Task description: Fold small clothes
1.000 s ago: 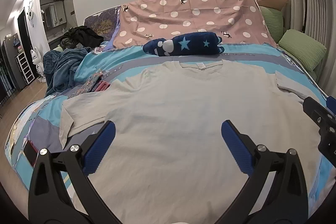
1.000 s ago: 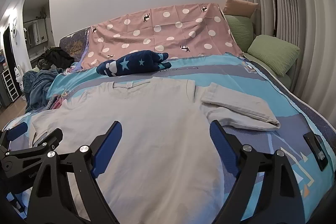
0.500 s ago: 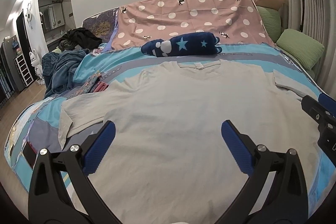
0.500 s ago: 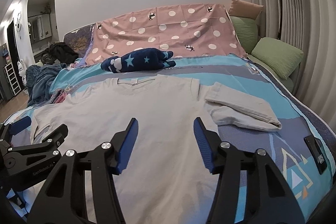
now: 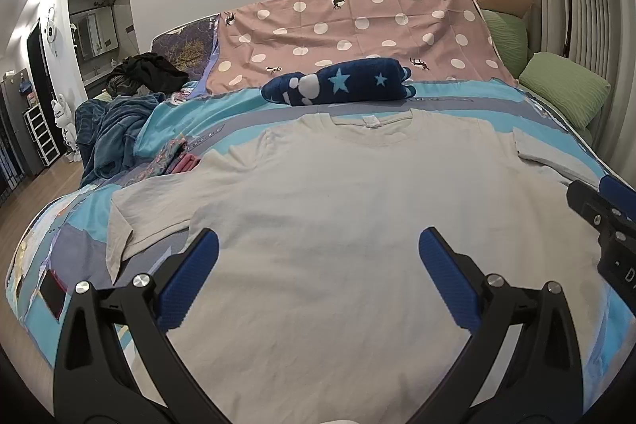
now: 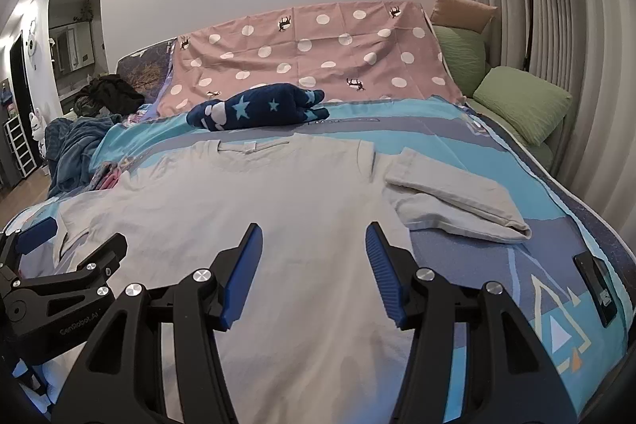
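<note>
A light grey T-shirt [image 5: 357,209] lies flat on the bed, collar at the far side, and also shows in the right wrist view [image 6: 278,225]. Its left sleeve [image 5: 151,209] is spread out; its right sleeve [image 6: 457,201] lies out to the right. My left gripper [image 5: 318,265] is open and empty, above the shirt's lower middle. My right gripper [image 6: 314,261] is open, narrower, and empty above the shirt's lower right part. Each gripper shows at the edge of the other's view.
A navy star-patterned bundle [image 5: 338,86] lies beyond the collar. A pink polka-dot sheet [image 5: 357,30] covers the headboard. Green pillows [image 6: 520,102] sit at the right. Dark clothes and a blue blanket [image 5: 115,130] pile at the left. A black phone [image 6: 596,285] lies on the bedspread at the right.
My right gripper's fingers have narrowed from wide open to a smaller gap. The left gripper stays wide open, and both views have shifted only slightly.
</note>
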A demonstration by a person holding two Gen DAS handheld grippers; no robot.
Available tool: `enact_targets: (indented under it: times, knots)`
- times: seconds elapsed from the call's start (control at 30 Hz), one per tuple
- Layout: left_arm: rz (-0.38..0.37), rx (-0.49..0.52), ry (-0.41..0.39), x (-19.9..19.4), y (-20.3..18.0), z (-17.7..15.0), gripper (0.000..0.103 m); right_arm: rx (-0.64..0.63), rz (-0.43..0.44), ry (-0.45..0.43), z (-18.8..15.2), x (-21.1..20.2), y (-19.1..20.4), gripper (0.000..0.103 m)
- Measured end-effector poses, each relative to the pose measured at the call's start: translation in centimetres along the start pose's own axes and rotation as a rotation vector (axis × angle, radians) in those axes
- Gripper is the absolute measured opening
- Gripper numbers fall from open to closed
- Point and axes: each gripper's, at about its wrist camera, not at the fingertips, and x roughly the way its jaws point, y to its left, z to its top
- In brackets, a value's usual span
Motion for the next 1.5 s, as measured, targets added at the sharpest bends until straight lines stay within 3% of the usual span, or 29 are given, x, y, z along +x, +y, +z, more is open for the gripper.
enact_targets:
  times: [0.53, 1.5]
  knots:
    - [-0.001, -0.007, 0.011, 0.6, 0.2, -0.3, 0.101, -0.014, -0.003, 0.005, -0.1, 0.2, 0.8, 0.053]
    - [0.023, -0.077, 0.033, 1.9, 4.5, -1.6, 0.101, -0.085, 0.022, 0.066, 0.0, 2.0, 4.2, 0.053]
